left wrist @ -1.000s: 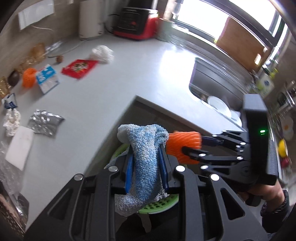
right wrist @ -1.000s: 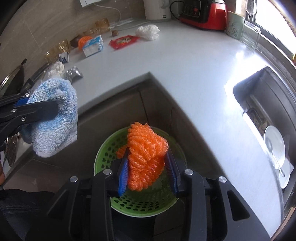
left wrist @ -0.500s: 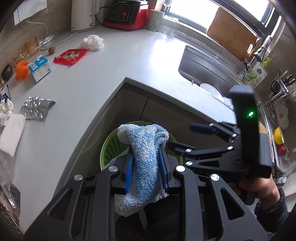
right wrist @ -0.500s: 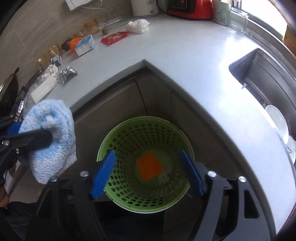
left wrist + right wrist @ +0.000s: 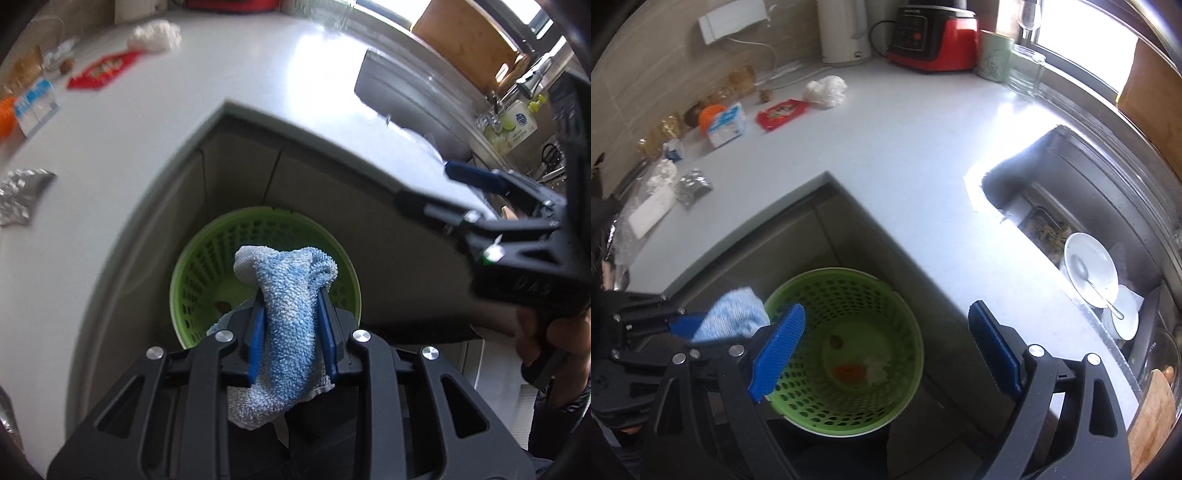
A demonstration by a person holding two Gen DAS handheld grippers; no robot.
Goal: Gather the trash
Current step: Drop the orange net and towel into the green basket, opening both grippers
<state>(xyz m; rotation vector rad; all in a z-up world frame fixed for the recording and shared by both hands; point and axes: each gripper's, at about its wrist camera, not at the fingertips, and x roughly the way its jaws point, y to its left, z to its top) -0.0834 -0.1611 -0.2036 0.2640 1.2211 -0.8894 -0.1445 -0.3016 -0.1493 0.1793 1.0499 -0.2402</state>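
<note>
overhead, fluffy blue terry cloth [image 5: 288, 314] above round perforated green basket [image 5: 207, 258]

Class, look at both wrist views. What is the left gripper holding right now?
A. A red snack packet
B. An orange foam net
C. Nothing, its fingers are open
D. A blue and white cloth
D: the left gripper is clamped on the blue and white cloth above the green basket, while the orange foam net lies in the basket's bottom and the right gripper is open.

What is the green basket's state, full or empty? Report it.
Nearly empty: the green basket holds only an orange net and pale scraps on its floor.
</note>
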